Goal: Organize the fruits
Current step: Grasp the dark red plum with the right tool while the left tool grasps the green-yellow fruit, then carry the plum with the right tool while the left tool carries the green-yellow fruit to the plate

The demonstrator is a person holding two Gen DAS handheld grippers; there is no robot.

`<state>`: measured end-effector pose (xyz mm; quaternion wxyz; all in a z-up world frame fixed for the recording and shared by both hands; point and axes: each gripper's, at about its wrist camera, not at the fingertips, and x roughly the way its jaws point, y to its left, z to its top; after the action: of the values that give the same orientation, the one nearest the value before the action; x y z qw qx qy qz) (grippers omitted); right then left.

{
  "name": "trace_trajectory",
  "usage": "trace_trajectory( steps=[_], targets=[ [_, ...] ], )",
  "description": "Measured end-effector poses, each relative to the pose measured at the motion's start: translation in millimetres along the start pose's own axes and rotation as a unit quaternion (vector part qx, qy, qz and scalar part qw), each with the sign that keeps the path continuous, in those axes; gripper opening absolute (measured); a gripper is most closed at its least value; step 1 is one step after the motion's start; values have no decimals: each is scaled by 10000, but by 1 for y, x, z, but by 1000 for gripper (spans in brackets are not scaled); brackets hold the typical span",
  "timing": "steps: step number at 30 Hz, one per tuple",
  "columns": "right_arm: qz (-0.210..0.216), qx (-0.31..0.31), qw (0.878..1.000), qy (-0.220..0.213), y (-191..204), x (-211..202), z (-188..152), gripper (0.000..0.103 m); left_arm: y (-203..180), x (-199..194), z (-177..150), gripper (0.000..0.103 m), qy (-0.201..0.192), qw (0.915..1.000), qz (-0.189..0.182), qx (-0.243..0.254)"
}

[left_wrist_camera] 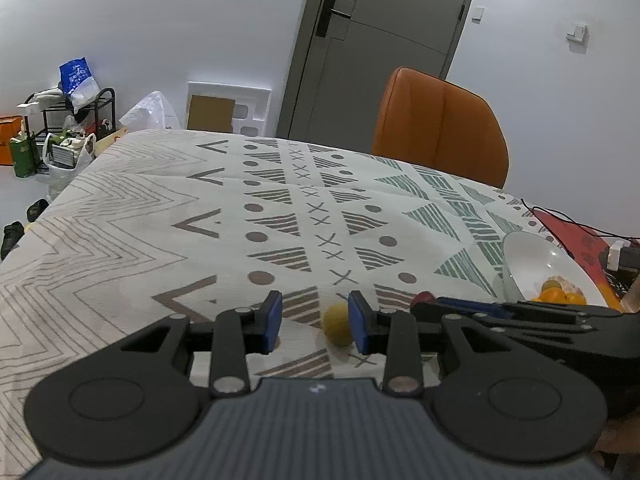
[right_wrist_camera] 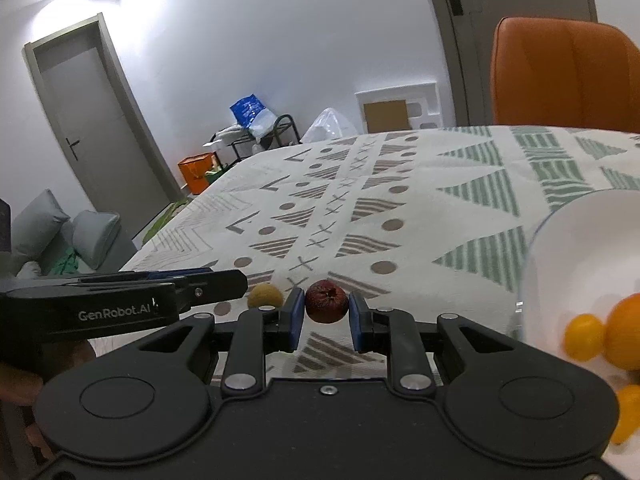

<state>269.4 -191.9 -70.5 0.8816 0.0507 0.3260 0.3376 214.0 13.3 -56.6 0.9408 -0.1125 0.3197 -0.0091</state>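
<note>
A small yellow fruit (left_wrist_camera: 337, 325) lies on the patterned tablecloth (left_wrist_camera: 200, 208) between the fingers of my open left gripper (left_wrist_camera: 316, 322), closer to the right pad. A dark red fruit (right_wrist_camera: 326, 301) sits between the tips of my right gripper (right_wrist_camera: 326, 320). Its blue pads (right_wrist_camera: 295, 316) stand close on either side with thin gaps, so the gripper is open. The yellow fruit (right_wrist_camera: 264, 295) lies just left of it, beside the left gripper (right_wrist_camera: 240, 280). At the right, a white bowl (right_wrist_camera: 560, 220) holds oranges (right_wrist_camera: 628, 332) and small yellow fruits (right_wrist_camera: 584, 336).
An orange chair (left_wrist_camera: 440, 124) stands at the table's far side. A red mat (left_wrist_camera: 572, 236), black cables and a plug lie beyond the bowl (left_wrist_camera: 532, 252). A person's hand (right_wrist_camera: 16, 380) holds the left gripper. A rack and bags stand on the floor at the left.
</note>
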Motion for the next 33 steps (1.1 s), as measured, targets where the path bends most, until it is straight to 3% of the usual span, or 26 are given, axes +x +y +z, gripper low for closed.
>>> trace_trajectory(
  steps=[16,18,33],
  targets=[
    [-359,142,9986,-358,-22,-42,-2,22,-25,23,-10,34,364,9992,-3,160],
    [-388,163,9983,-407,-26,-47,-2,22,-28,24,-11,23,383,9991,26,191],
    [-647,354,9950,-670,-49,-73,-5,22,-60,8,0,23,14,9989,-204,433]
  ],
)
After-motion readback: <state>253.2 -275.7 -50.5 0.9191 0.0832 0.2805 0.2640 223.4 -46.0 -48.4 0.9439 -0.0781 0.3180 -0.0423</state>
